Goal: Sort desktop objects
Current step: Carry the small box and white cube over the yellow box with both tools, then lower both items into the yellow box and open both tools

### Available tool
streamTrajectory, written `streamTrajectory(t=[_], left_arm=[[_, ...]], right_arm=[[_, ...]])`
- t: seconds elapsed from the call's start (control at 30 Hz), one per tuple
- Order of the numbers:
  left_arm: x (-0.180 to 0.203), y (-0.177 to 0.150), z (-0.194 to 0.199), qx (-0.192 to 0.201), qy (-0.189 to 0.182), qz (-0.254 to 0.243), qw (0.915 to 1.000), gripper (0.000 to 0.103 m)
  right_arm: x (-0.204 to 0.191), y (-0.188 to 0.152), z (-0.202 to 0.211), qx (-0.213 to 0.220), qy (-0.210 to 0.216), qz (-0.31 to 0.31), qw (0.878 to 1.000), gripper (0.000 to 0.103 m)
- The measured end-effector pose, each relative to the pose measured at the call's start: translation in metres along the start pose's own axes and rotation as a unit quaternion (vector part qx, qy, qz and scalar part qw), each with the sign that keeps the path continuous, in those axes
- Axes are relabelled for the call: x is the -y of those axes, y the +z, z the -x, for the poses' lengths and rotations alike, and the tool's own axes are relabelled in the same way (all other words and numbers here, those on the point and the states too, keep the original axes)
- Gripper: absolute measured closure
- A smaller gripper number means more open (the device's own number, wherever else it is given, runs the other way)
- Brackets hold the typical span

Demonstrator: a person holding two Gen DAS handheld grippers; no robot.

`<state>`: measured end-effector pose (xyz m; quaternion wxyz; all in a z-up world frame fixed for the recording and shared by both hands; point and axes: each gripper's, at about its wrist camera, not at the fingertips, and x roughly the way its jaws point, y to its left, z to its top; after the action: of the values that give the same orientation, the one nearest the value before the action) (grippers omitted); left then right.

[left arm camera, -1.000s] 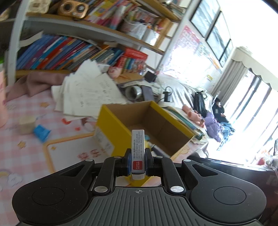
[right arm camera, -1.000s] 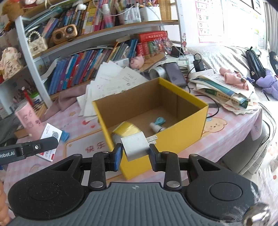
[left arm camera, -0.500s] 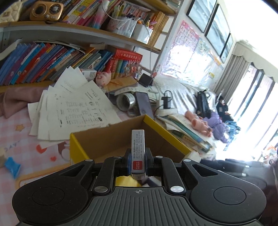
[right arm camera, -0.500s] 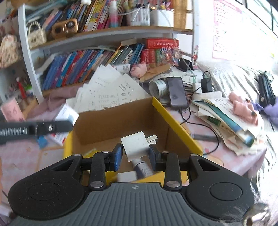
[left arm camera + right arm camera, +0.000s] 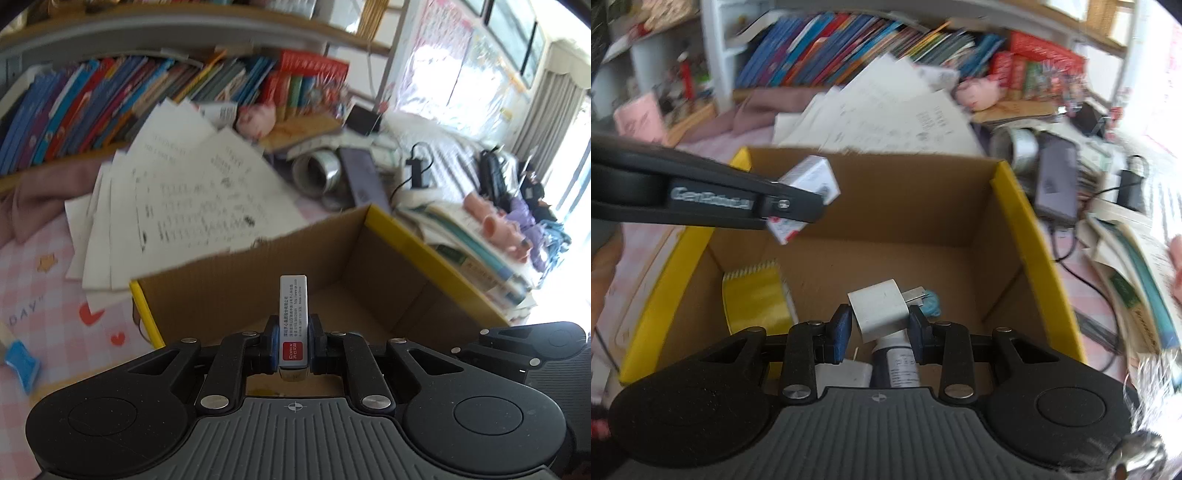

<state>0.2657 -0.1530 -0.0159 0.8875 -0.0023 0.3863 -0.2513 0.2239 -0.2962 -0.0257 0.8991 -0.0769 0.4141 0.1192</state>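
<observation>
A yellow cardboard box point(image 5: 436, 254) point(image 5: 1027, 229) stands open on the desk. My left gripper point(image 5: 293, 347) is shut on a small white carton with a red label point(image 5: 293, 321), held upright over the box's near side; the same carton point(image 5: 809, 192) and left gripper show in the right wrist view above the box's left wall. My right gripper point(image 5: 879, 325) is shut on a white plug charger point(image 5: 877, 312), held over the inside of the box. In the box lie a yellow notepad point(image 5: 753, 295), a white bottle point(image 5: 897, 363) and a small blue item point(image 5: 931, 302).
Loose papers point(image 5: 184, 192) lie behind the box. A tape roll point(image 5: 317, 170), a phone point(image 5: 364, 177), cables and stacked books point(image 5: 472, 236) crowd the right. A bookshelf point(image 5: 147, 96) runs along the back. A blue eraser point(image 5: 20, 363) lies at the left.
Both grippers have moved forward and down over the open box with their loads. The left gripper's carton now hangs above the box's left wall.
</observation>
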Motion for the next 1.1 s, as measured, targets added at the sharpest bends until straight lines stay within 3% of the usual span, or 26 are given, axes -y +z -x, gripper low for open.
streamTrajectory(t=[0.43, 0.73, 0.87, 0.93, 1.03, 1.07, 1.1], left_arm=[[0.012, -0.001, -0.028, -0.059, 0.022, -0.003, 0.998, 0.09], [0.017, -0.003, -0.028, -0.058, 0.036, -0.013, 0.9976, 0.089], [0.017, -0.005, -0.023, -0.044, 0.041, -0.01, 0.9982, 0.085], [0.019, -0.006, -0.02, -0.04, 0.041, -0.013, 0.9983, 0.079], [0.029, -0.01, -0.011, -0.016, 0.052, -0.041, 0.9977, 0.055], [0.033, -0.01, -0.007, -0.007, 0.058, -0.051, 0.997, 0.037], [0.036, -0.011, -0.003, 0.005, 0.065, -0.06, 0.9961, 0.027]], right_arm=[[0.015, -0.007, -0.025, -0.045, 0.043, 0.02, 0.998, 0.072], [0.018, -0.009, -0.024, -0.042, 0.058, 0.03, 0.997, 0.073], [0.018, -0.01, -0.022, -0.037, 0.05, 0.031, 0.998, 0.067], [0.019, -0.01, -0.019, -0.029, 0.046, 0.027, 0.998, 0.062], [0.019, -0.01, -0.014, -0.019, 0.038, 0.021, 0.999, 0.06], [0.018, -0.01, -0.011, -0.015, 0.034, 0.019, 0.999, 0.058], [0.017, -0.01, -0.009, -0.01, 0.03, 0.017, 0.999, 0.056]])
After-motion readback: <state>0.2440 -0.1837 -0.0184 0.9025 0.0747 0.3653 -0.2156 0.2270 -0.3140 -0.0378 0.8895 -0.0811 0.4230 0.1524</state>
